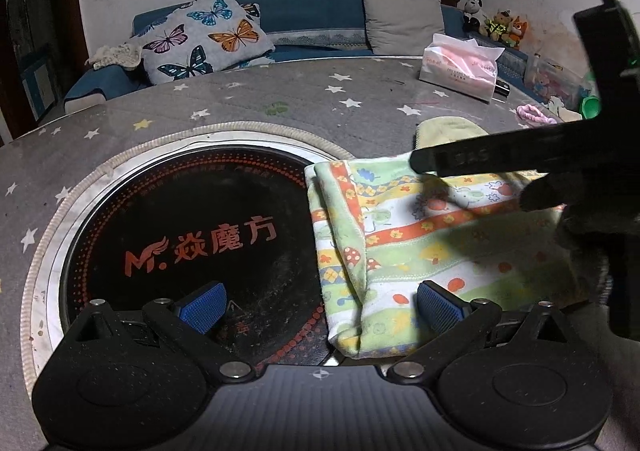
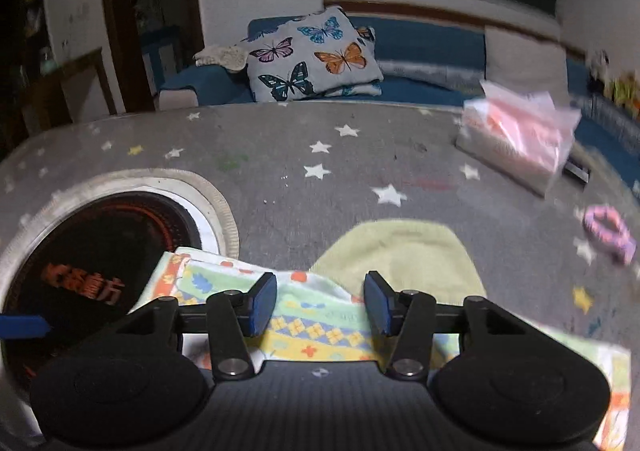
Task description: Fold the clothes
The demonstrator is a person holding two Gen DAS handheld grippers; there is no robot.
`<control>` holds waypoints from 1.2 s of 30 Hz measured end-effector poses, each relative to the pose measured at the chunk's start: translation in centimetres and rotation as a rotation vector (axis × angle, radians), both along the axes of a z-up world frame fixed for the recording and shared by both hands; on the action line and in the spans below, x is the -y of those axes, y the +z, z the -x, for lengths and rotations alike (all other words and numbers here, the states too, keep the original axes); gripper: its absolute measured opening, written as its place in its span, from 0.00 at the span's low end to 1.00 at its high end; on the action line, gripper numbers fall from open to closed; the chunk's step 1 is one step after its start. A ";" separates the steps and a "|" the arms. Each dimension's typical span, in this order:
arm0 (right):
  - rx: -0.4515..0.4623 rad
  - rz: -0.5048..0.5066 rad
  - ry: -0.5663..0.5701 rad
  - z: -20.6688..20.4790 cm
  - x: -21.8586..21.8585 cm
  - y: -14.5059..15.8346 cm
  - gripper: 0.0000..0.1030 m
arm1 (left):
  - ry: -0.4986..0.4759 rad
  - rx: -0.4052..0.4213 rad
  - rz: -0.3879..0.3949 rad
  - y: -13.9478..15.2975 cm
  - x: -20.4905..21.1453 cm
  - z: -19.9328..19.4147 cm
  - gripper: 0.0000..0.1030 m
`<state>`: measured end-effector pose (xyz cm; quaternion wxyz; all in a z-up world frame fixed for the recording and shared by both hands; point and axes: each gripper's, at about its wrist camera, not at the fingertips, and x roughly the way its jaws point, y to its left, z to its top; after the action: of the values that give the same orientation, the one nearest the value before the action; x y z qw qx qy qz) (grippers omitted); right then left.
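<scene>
A colourful patterned child's garment lies folded on the table, its left edge over the black cooktop disc. It also shows in the right wrist view. A pale yellow-green cloth piece lies behind it, also seen in the right wrist view. My left gripper is open, low over the garment's near left edge. My right gripper is open above the garment; its black body crosses the left wrist view at right.
The table has a grey star-print cover. A tissue pack and a pink hair tie lie at the far right. A sofa with a butterfly pillow stands behind the table.
</scene>
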<state>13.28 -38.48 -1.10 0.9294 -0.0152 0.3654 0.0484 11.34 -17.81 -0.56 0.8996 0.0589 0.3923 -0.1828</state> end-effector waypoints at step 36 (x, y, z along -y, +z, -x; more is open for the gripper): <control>0.080 -0.002 -0.113 15.1 2.0 1.7 1.00 | 0.010 0.028 -0.016 1.7 -1.1 4.8 1.00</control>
<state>-1.80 -40.53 0.59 0.9445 0.0046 0.3284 -0.0046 6.49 -16.72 1.09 0.9055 0.0669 0.3812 -0.1741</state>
